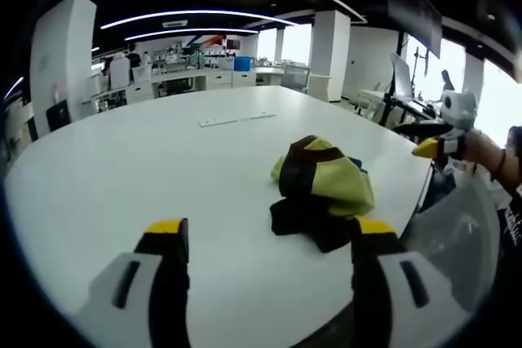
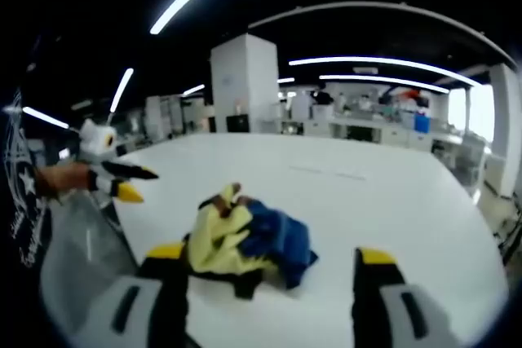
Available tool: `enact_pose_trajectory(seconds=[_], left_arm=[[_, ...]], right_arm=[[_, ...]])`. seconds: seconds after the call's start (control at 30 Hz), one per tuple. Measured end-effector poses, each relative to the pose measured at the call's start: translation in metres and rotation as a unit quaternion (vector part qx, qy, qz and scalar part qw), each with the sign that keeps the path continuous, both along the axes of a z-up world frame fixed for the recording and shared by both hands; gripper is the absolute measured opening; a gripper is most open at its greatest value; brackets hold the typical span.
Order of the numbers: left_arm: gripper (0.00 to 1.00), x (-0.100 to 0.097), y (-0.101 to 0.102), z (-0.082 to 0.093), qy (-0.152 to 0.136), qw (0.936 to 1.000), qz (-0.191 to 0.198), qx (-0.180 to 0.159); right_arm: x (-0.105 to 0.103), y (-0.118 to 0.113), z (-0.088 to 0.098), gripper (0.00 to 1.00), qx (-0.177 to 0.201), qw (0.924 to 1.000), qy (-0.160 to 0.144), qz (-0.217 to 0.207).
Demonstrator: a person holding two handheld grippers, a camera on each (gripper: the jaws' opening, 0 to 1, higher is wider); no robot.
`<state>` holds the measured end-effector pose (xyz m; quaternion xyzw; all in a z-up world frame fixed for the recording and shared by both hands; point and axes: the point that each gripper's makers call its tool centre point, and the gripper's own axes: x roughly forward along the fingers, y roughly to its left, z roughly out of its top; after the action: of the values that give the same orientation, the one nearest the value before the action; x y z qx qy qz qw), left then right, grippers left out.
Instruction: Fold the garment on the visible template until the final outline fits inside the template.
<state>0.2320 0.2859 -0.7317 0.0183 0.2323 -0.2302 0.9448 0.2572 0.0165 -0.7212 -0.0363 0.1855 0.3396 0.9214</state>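
While the garment (image 1: 320,189) lies in a crumpled heap on the white tabletop (image 1: 163,160), the folding has not visibly begun: nothing is spread flat and no fold line shows. No template outline can be made out on the tabletop around it, so how it should sit cannot be judged. By the look of it, everything is left to do: shake the heap out, lay it flat, then fold it down.

From the left gripper view, the heap sits at about two o'clock beyond the left tongs (image 1: 269,238), well apart from their tips. Both jaws stand wide and released, with nothing between them. The right tongs (image 2: 269,262) are likewise spread and empty; the heap lies just past their left jaw at about eleven o'clock, near but not clearly touching.

The cloth looks soft and limp, bunched into rounded lumps. It is yellow-green with dark brown or black panels on one side and a blue patch on the other. The tabletop is smooth, matte and rounded at its edge. A thin pale strip (image 1: 237,119) lies flat farther back at twelve o'clock.
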Motion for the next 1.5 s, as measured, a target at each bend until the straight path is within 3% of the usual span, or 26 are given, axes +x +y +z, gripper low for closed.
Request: enact_pose_trajectory(seconds=[0.23, 0.6, 0.93, 1.23, 1.5], left_arm=[[0.71, 0.010, -0.008, 0.008, -0.005, 0.9998, -0.017, -0.006], [0.54, 0.038, -0.024, 0.012, 0.003, 0.9968, -0.031, -0.074], [0.46, 0.049, -0.032, -0.007, 0.020, 0.9966, -0.045, -0.066], [0.37, 0.061, -0.039, -0.008, 0.018, 0.9965, -0.053, -0.061], [0.29, 0.079, -0.041, -0.022, 0.027, 0.9961, -0.061, -0.057]], right_arm=[[0.003, 0.017, -0.001, 0.72, -0.004, 0.9996, 0.009, 0.028], [0.011, 0.034, -0.011, 0.50, 0.006, 0.9973, 0.035, 0.064], [0.019, 0.044, -0.018, 0.39, 0.008, 0.9943, 0.055, 0.091], [0.021, 0.059, -0.033, 0.31, 0.002, 0.9899, 0.072, 0.122], [0.029, 0.068, -0.046, 0.22, 0.005, 0.9881, 0.094, 0.122]])
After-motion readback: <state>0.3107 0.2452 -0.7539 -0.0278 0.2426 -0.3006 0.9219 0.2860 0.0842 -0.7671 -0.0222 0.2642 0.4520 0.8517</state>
